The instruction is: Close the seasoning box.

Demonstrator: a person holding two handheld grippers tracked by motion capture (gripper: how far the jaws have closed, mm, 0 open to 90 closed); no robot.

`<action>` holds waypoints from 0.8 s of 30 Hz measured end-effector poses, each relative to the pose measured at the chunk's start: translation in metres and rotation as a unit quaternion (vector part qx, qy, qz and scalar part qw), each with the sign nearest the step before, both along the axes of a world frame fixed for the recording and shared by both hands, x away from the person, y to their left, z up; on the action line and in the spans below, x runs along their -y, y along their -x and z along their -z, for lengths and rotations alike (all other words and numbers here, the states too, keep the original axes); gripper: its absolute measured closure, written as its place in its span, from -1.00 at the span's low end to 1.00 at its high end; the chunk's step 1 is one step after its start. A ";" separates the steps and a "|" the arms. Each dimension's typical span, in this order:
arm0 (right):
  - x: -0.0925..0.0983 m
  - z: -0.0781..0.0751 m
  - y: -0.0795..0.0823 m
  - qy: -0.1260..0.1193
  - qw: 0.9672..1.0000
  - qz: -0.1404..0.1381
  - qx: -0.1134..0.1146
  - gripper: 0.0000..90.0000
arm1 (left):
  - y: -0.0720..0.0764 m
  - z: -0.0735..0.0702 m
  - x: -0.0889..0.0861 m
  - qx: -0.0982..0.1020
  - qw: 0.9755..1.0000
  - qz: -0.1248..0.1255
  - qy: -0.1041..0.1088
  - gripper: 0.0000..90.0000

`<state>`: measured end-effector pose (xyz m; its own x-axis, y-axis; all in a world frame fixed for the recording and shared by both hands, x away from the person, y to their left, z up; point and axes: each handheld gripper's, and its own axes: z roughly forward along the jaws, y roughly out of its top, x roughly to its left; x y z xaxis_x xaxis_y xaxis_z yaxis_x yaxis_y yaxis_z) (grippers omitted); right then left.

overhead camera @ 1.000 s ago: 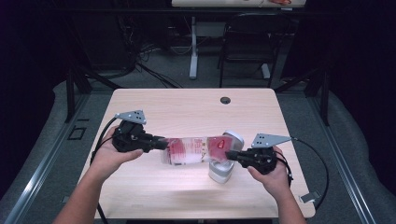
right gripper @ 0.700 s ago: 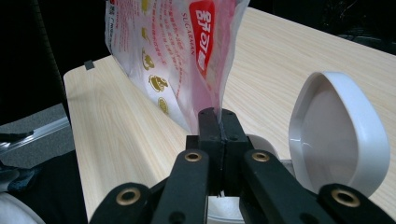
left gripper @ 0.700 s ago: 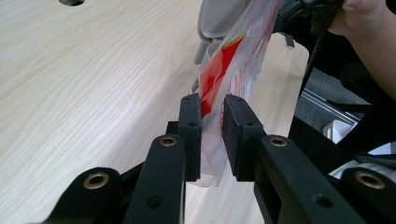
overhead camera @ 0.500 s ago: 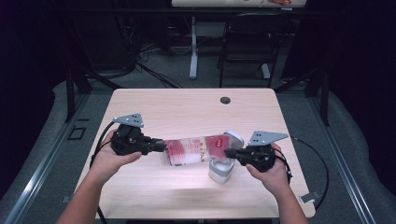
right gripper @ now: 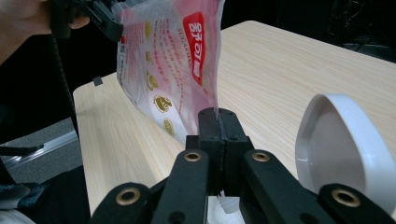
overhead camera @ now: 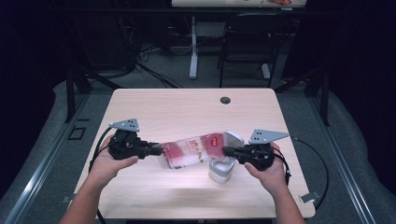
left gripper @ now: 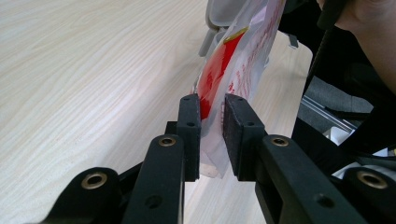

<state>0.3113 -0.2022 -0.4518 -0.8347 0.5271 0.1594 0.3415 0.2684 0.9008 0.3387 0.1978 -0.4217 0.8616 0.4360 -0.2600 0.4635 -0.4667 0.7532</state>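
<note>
A person holds a red and clear bag [overhead camera: 194, 150] up over the table [overhead camera: 177, 109], stretched between two tongs so it stays flat. The right gripper [right gripper: 218, 122] is pinched tight on one edge. The left gripper [left gripper: 212, 135] has just been opening a little; the bag's other edge sits between its pads, loosely. A white holder [overhead camera: 221, 170] waits below, probably for the bag.

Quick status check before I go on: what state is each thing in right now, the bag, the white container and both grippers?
Plastic bag: off the table, stretched between both grippers.
Left gripper: jaws have just been opening, bag edge between the pads, small gap on one side.
Right gripper: shut on the bag's other edge.
White container: standing on the table under the bag's right end, lid flipped open.
Table: bare light wood.
</note>
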 end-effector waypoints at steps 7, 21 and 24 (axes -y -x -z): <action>-0.004 0.000 -0.001 -0.015 1.000 -0.002 0.001 1.00 | 0.002 0.006 -0.007 -0.001 1.000 -0.005 0.007 0.71; -0.012 -0.019 -0.002 -0.001 1.000 -0.010 0.022 1.00 | 0.003 0.018 -0.012 0.001 1.000 -0.004 0.007 0.70; -0.014 -0.022 -0.002 0.004 1.000 -0.010 0.025 1.00 | 0.004 0.021 -0.012 0.000 1.000 -0.003 0.006 0.70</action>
<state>0.3135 -0.1878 -0.4296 -0.8522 0.5107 0.1139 0.2908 0.2814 0.9144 0.3351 0.2095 -0.4424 0.8585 0.4389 -0.2652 0.4667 -0.4544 0.7588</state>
